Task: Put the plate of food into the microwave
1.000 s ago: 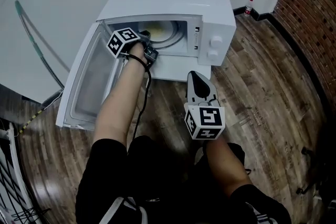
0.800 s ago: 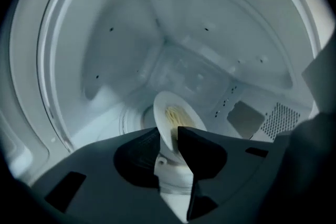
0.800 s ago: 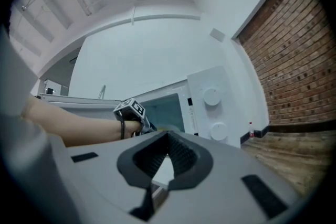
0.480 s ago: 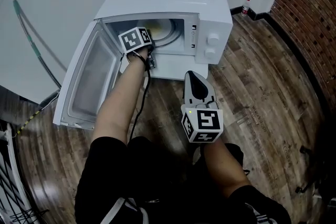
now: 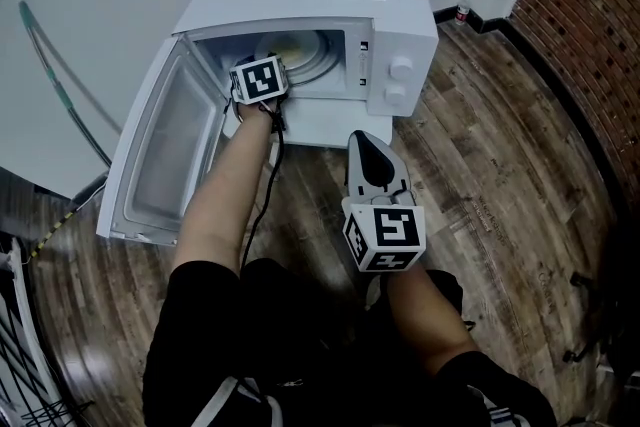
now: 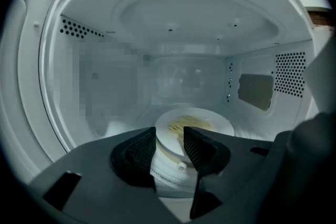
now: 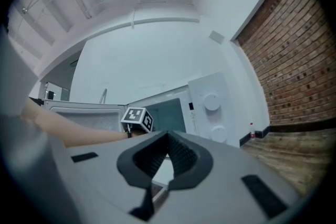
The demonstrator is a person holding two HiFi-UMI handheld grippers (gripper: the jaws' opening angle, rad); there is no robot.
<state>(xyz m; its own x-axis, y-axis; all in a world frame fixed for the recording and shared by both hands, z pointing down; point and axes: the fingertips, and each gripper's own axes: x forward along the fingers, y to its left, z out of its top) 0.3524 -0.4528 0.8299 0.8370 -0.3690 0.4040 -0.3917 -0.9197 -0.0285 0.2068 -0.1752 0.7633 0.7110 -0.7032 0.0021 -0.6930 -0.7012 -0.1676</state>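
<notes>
While its jaws open, the left gripper (image 6: 169, 136) straddles the plate (image 6: 218, 126).

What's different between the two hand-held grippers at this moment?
The left gripper reaches into the open microwave; the right gripper hangs outside it, above the wooden floor. The left gripper's jaws are opening, apart, with the plate of food between and beyond them, not pinched; the right gripper's jaws are together on nothing. Both are hand-held and two-jawed.
</notes>
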